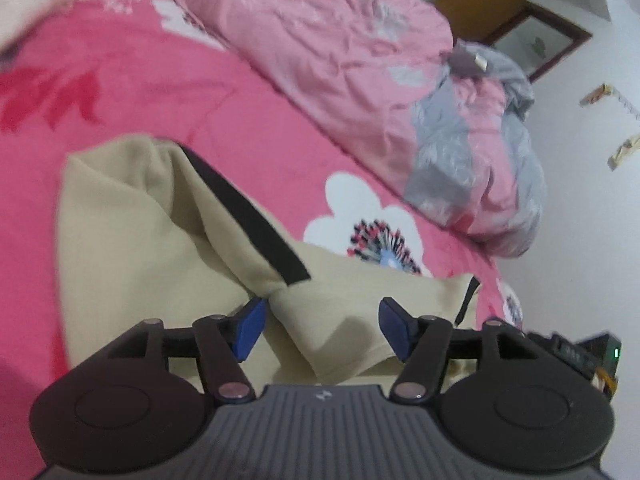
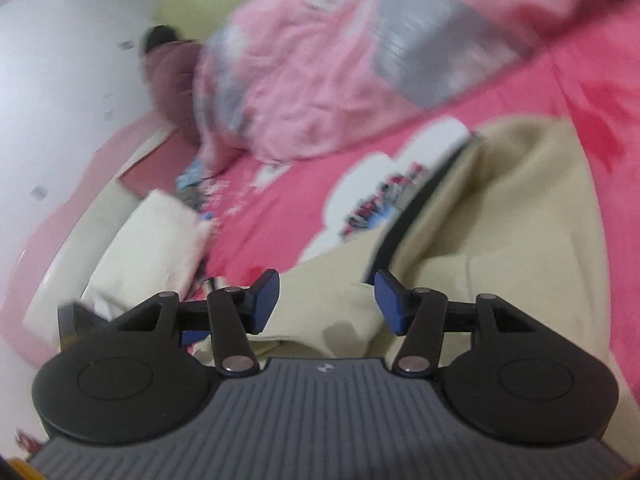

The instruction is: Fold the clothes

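1. The beige garment (image 1: 160, 232) lies rumpled on the pink bedsheet (image 1: 140, 92), its black strip (image 1: 244, 216) running toward 11 o'clock.
2. The left gripper (image 1: 322, 328) and right gripper (image 2: 327, 302) both gape wide, holding nothing.
3. Risk: closing on one layer of the bunched cloth could skew the fold.

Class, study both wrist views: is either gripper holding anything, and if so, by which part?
Nothing is held. The left gripper and right gripper both stand open over the beige garment, with cloth between the blue pads but not pinched.
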Demonstrator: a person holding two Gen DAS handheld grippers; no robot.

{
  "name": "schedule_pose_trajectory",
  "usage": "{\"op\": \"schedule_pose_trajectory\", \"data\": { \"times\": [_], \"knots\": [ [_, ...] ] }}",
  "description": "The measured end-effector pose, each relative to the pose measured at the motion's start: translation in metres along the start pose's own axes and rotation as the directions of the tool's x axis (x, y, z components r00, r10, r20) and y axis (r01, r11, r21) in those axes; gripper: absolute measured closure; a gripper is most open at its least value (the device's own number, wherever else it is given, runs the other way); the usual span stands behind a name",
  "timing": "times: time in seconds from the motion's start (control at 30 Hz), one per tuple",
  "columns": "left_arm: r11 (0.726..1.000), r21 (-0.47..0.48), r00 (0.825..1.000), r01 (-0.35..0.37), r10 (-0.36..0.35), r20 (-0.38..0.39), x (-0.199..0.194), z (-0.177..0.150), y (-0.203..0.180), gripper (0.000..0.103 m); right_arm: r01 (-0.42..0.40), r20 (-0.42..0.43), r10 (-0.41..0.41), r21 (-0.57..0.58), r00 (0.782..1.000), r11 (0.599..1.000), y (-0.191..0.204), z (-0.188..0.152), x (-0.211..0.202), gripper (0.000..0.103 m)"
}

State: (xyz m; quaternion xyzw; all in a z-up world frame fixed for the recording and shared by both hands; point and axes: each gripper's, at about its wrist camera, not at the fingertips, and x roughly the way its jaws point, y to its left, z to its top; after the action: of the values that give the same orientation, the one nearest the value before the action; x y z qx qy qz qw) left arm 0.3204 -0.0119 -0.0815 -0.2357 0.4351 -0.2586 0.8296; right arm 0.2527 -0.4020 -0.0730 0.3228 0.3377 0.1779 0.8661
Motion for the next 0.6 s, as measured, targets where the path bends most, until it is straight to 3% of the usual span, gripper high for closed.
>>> {"op": "schedule_pose_trajectory", "data": {
  "times": [0.13,0.23,0.33,0.6],
  "knots": [
    [1.000,0.024,1.000,-0.015,0.015,-0.009,0.018,-0.006,0.001,0.047,0.047,-0.078,-0.040,0.079,0.996,0.996,-0.011,0.001,0.027,0.050],
    [0.999,0.047,1.000,-0.025,0.025,0.020,0.021,-0.009,0.002,0.059,0.047,-0.106,-0.041,0.058,0.994,0.997,-0.008,-0.003,0.040,0.056],
    [0.998,0.054,0.999,-0.030,0.029,0.031,0.026,-0.006,0.002,0.066,0.069,-0.099,-0.066,0.023,0.993,0.997,-0.007,-0.003,0.048,0.074],
    [0.997,0.071,0.997,-0.043,0.039,0.062,0.040,0.001,0.003,0.071,0.095,-0.045,-0.096,-0.034,0.994,0.995,-0.011,0.017,0.068,0.081]
  ]
}}
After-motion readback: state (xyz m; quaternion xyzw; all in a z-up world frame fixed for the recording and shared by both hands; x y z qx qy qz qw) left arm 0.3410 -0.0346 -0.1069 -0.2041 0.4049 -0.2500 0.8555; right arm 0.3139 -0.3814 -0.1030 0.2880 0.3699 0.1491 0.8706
